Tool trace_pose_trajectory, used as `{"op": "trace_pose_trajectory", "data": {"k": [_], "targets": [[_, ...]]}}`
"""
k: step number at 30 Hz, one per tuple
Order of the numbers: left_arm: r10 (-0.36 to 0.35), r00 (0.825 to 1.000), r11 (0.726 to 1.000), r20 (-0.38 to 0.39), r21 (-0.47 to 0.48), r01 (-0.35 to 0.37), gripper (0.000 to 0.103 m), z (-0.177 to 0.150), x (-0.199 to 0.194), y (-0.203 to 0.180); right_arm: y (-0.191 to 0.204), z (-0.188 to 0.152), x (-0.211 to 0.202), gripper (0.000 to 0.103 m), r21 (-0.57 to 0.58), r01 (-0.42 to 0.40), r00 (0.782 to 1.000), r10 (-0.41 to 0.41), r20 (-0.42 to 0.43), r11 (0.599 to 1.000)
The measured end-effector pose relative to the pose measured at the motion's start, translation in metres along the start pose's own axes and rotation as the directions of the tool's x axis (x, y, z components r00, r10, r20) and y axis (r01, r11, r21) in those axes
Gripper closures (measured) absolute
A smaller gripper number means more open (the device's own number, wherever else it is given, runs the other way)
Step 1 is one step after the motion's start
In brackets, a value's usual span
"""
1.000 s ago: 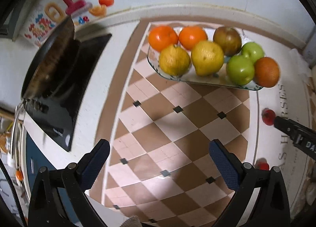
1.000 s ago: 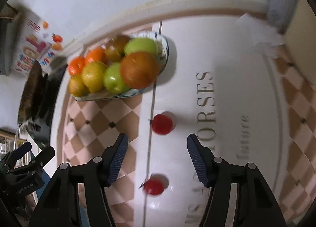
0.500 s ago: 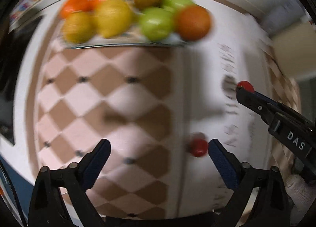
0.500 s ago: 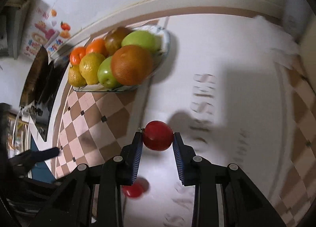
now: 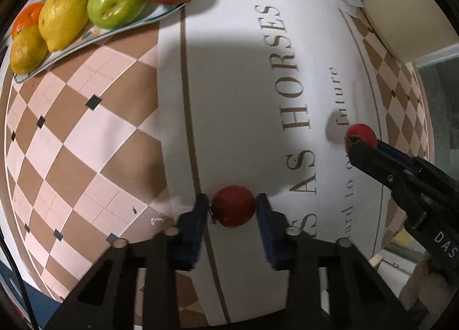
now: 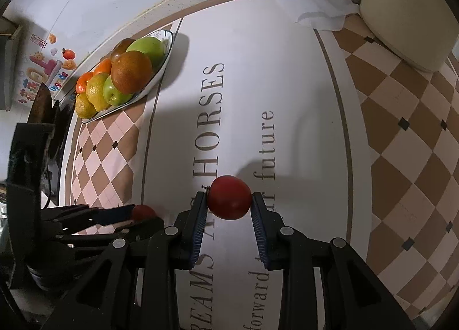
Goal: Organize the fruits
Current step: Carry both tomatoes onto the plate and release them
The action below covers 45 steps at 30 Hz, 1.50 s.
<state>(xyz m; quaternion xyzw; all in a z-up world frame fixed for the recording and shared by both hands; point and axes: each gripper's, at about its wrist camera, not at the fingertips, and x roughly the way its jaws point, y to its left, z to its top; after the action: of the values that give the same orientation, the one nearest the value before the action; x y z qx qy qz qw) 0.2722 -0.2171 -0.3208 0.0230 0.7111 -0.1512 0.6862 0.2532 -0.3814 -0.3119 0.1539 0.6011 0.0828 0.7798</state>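
Where pads meet, hand-held gripper [image 5: 233, 208] clamps tomato [image 5: 233, 206].

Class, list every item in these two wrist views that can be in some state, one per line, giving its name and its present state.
left gripper: shut on a small red fruit at the mat
right gripper: shut on the other small red fruit, which looks lifted
fruit plate: full, piled with oranges, lemons and green apples
white cloth: crumpled, lying at the mat's far edge
table mat: spread flat
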Motion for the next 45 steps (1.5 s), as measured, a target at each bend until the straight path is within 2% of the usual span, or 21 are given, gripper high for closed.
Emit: {"op": "trace_pose_trajectory", "data": {"k": [5, 11, 15, 20, 24, 30, 33, 37, 45], "targets": [[-0.009, 1.0, 1.0, 0.029, -0.021, 0.009, 0.075, 0.002, -0.01, 0.003, 0.007, 0.004, -0.004, 0.069, -0.017, -0.007, 1.0, 0.007, 0.012, 1.0], [-0.025, 0.992, 0.995, 0.126, -0.089, 0.036, 0.075, 0.0, -0.053, 0.028, 0.028, 0.015, -0.015, 0.069, -0.063, -0.044, 0.998, 0.046, 0.033, 0.997], [-0.03, 0.976, 0.985, 0.215, -0.162, 0.066, 0.075, 0.0, -0.099, 0.063, 0.051, 0.026, -0.023, 0.069, -0.106, -0.088, 0.994, 0.094, 0.048, 0.99], [0.006, 0.945, 0.966, 0.327, -0.245, 0.079, 0.075, 0.007, -0.149, 0.119, 0.092, 0.045, -0.022, 0.069, -0.169, -0.15, 0.985, 0.161, 0.054, 0.974], [0.033, 0.931, 0.955, 0.363, -0.286, 0.078, 0.075, 0.016, -0.167, 0.157, 0.132, 0.062, -0.009, 0.069, -0.205, -0.193, 0.977, 0.207, 0.046, 0.96], [0.028, 0.935, 0.95, 0.352, -0.299, 0.084, 0.075, 0.042, -0.167, 0.21, 0.185, 0.084, 0.032, 0.069, -0.184, -0.22, 0.974, 0.226, 0.013, 0.958], [0.01, 0.95, 0.947, 0.312, -0.307, 0.091, 0.075, 0.063, -0.154, 0.237, 0.198, 0.092, 0.06, 0.069, -0.13, -0.216, 0.976, 0.217, -0.005, 0.968], [-0.038, 0.968, 0.943, 0.247, -0.311, 0.117, 0.075, 0.09, -0.129, 0.265, 0.205, 0.099, 0.091, 0.069, -0.063, -0.172, 0.985, 0.171, -0.012, 0.983], [-0.13, 0.978, 0.943, 0.164, -0.285, 0.173, 0.075, 0.118, -0.092, 0.281, 0.216, 0.109, 0.1, 0.069, -0.024, -0.111, 0.994, 0.112, 0.0, 0.993]]}}
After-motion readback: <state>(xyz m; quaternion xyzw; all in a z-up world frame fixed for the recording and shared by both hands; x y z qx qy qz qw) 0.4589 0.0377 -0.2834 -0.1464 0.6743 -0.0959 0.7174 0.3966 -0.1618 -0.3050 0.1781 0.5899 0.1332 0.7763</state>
